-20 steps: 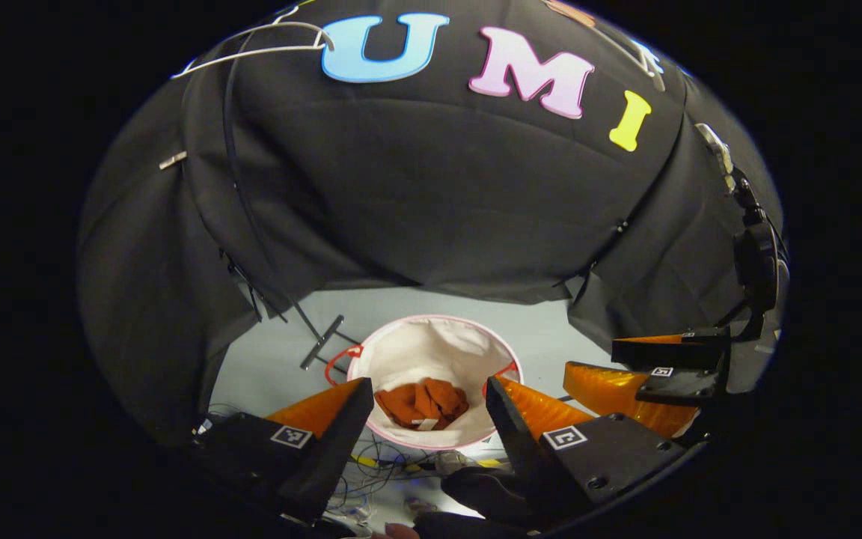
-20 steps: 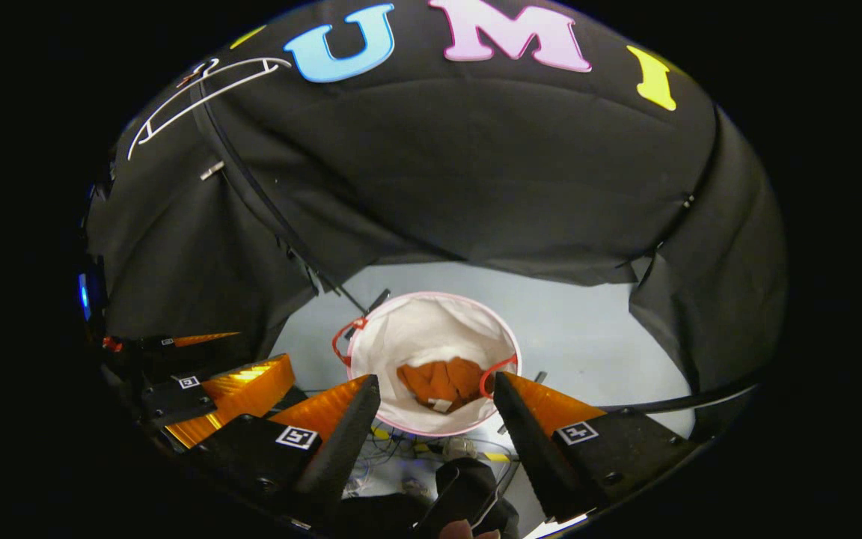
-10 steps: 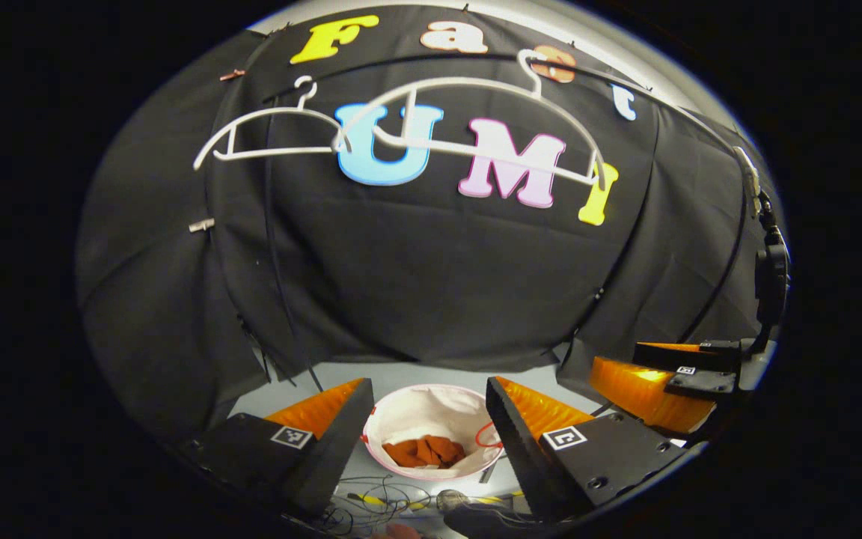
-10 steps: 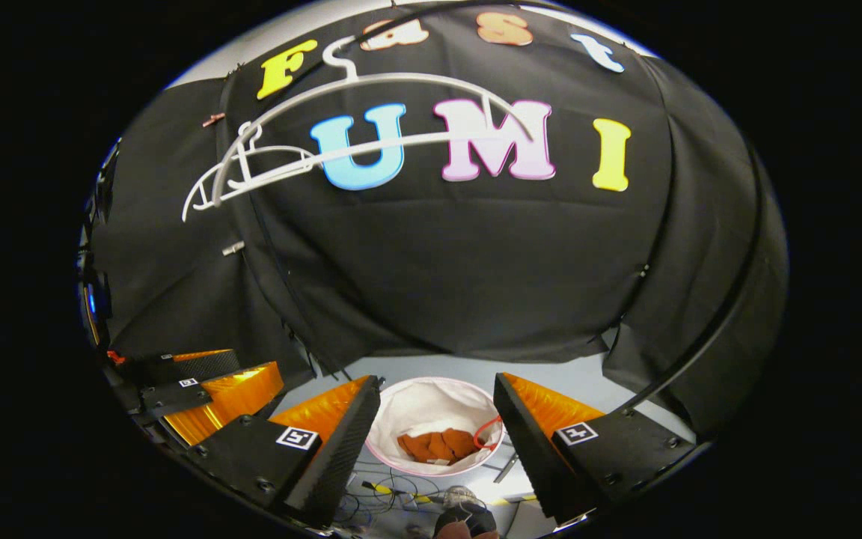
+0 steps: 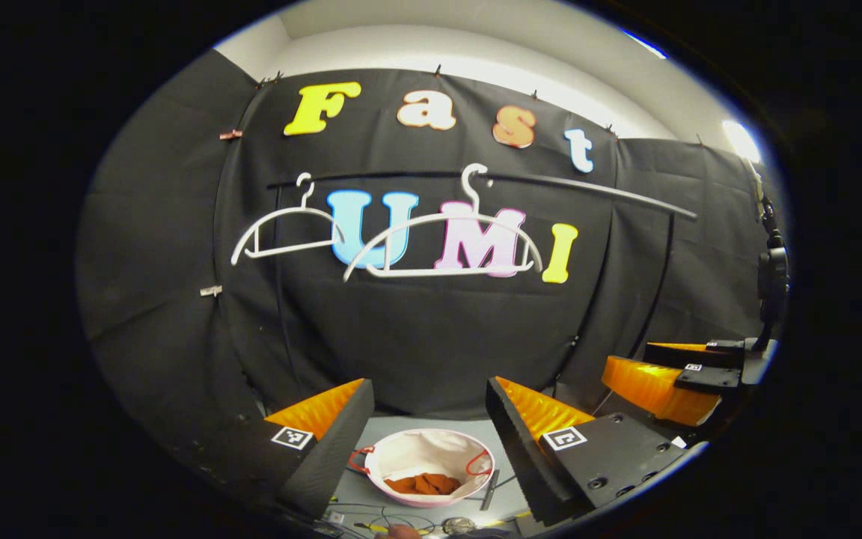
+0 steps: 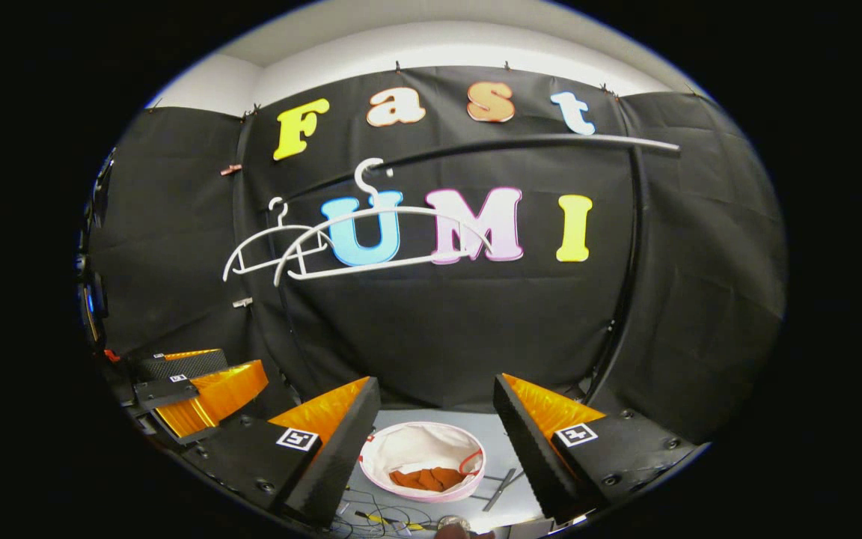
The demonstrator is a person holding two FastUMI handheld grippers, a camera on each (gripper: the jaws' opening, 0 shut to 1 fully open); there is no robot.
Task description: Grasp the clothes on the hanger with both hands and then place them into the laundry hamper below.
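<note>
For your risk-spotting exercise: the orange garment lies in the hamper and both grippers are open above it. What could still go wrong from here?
1. Cables lie on the floor right beside the laundry hamper; a lowered gripper could snag them.
2. The left gripper and right gripper are close together, so they might bump.
3. Two bare hangers hang loosely on the rail; a raised gripper could knock one off.
The orange garment sits low inside, so spilling seems unlikely.
</note>
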